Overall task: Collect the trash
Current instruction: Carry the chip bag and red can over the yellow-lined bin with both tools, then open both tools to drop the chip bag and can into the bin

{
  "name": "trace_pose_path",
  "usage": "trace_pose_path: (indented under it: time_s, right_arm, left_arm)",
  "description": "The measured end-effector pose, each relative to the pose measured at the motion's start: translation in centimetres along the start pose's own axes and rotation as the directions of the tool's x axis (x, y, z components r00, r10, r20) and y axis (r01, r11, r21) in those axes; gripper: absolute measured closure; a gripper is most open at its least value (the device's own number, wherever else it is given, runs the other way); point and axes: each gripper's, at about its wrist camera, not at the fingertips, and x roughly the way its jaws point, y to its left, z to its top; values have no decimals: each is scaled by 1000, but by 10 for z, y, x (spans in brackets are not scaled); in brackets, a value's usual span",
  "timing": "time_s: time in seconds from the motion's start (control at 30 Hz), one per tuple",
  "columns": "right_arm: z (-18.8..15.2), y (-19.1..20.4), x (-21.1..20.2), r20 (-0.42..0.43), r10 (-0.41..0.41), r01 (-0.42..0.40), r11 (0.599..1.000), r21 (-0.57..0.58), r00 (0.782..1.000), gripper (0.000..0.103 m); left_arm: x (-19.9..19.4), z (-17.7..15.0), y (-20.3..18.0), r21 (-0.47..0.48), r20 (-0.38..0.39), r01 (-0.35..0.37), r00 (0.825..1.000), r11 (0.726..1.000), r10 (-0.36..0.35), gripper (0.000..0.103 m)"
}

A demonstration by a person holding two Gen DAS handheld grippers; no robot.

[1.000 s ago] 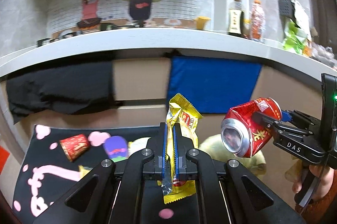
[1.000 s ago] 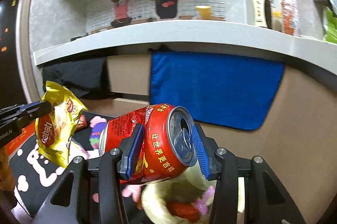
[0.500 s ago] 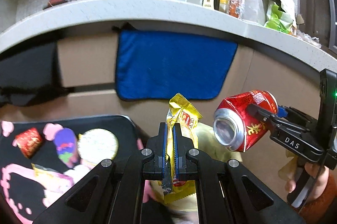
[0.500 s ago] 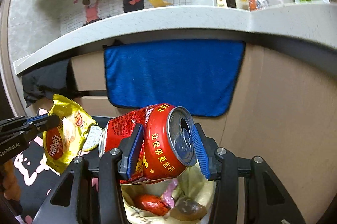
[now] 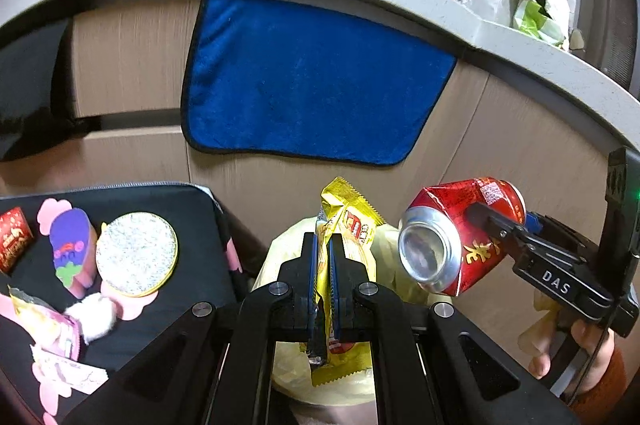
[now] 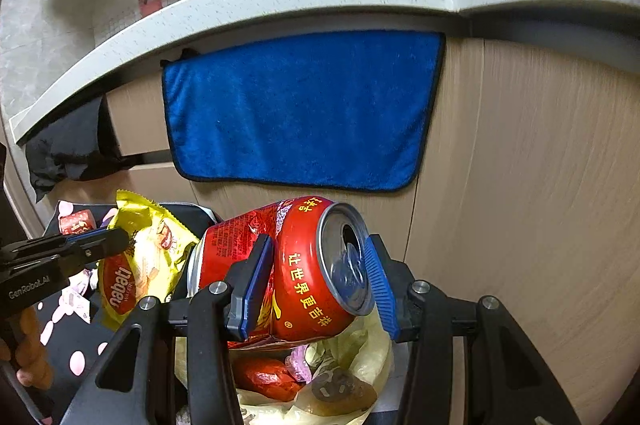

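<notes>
Now, the carry: both pieces of trash hang over the yellow bag (image 6: 352,377) at the bottom centre, likely for dropping.
Left hand-held gripper (image 5: 325,277): clamped on the yellow snack wrapper (image 5: 352,225), held upright by its flat middle.
Right hand-held gripper (image 6: 316,285): squeezed across the dented red can (image 6: 288,273), lying sideways.
Desk (image 5: 192,225): lower left, more litter remains.

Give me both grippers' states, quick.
Left gripper: closed on the yellow snack wrapper.
Right gripper: closed on the dented red can.
</notes>
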Motion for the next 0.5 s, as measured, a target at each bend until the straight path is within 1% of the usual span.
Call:
trace_pose_path:
  time_s: [0.3, 0.5]
  right_arm:
    - [-6, 1, 14, -37, 4, -4, 1000, 8, 999, 59]
    - [-7, 2, 19, -52, 12, -11, 1000, 14, 999, 59]
  left_arm:
    - [20, -8, 4, -25, -35, 14, 999, 1000, -15, 97]
    - [28, -9, 5, -39, -54, 37, 998, 999, -39, 97]
